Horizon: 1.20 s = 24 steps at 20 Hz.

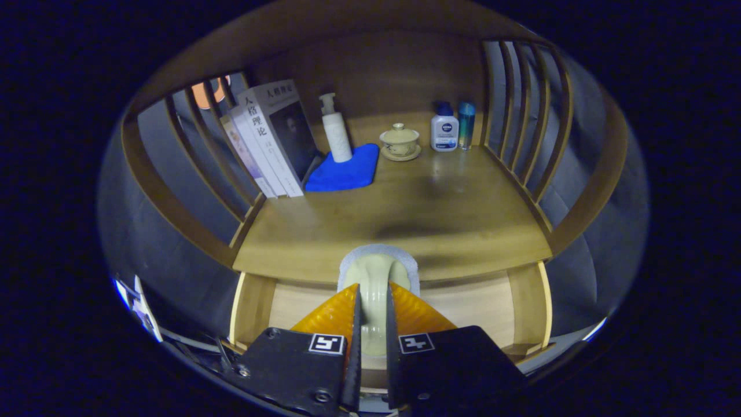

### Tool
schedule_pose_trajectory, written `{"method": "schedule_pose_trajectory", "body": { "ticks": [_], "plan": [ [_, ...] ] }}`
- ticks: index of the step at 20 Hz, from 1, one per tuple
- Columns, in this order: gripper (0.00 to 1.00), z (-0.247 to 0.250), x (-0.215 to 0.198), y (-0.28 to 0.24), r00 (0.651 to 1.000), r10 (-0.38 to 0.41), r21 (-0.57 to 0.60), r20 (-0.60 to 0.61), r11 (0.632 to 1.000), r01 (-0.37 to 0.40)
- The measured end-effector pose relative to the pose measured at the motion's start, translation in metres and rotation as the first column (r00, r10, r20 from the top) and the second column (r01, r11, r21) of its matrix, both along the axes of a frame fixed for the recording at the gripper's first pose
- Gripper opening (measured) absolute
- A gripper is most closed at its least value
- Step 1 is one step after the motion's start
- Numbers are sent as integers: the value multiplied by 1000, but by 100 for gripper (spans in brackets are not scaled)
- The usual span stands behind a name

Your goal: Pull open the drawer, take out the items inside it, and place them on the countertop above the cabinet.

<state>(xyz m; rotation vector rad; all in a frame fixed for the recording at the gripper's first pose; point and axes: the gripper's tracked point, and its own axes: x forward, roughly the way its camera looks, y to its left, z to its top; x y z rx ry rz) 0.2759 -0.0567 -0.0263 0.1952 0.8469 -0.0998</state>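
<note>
Because the gripper point(373, 315) squeezed just the thin edge of the pale green ceramic dish point(375, 278) above the open wooden drawer point(289, 301), it might have slipped and hit the front edge of the brown wooden countertop point(463, 220).

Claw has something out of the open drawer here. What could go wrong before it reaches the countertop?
1. The claw pinches the pale green cup by a thin edge, so it might slip or tilt.
2. The cup hangs at the countertop's front edge above the open drawer; too little lift could knock it against that edge.
3. A deep reach could disturb the lidded teacup or pump bottle.
</note>
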Motion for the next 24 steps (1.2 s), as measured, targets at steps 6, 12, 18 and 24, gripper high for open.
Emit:
{"method": "schedule_pose_trajectory", "body": {
  "ticks": [6, 12, 18, 24],
  "plan": [
    [21, 13, 39, -10, 999, -31, -43, 12, 999, 32],
    [21, 11, 70, -13, 999, -42, -79, -1, 996, 41],
    [21, 2, 92, -24, 998, -64, -149, -24, 987, 60],
    [33, -2, 104, -25, 999, -53, -121, 11, 991, 54]
  ]
}}
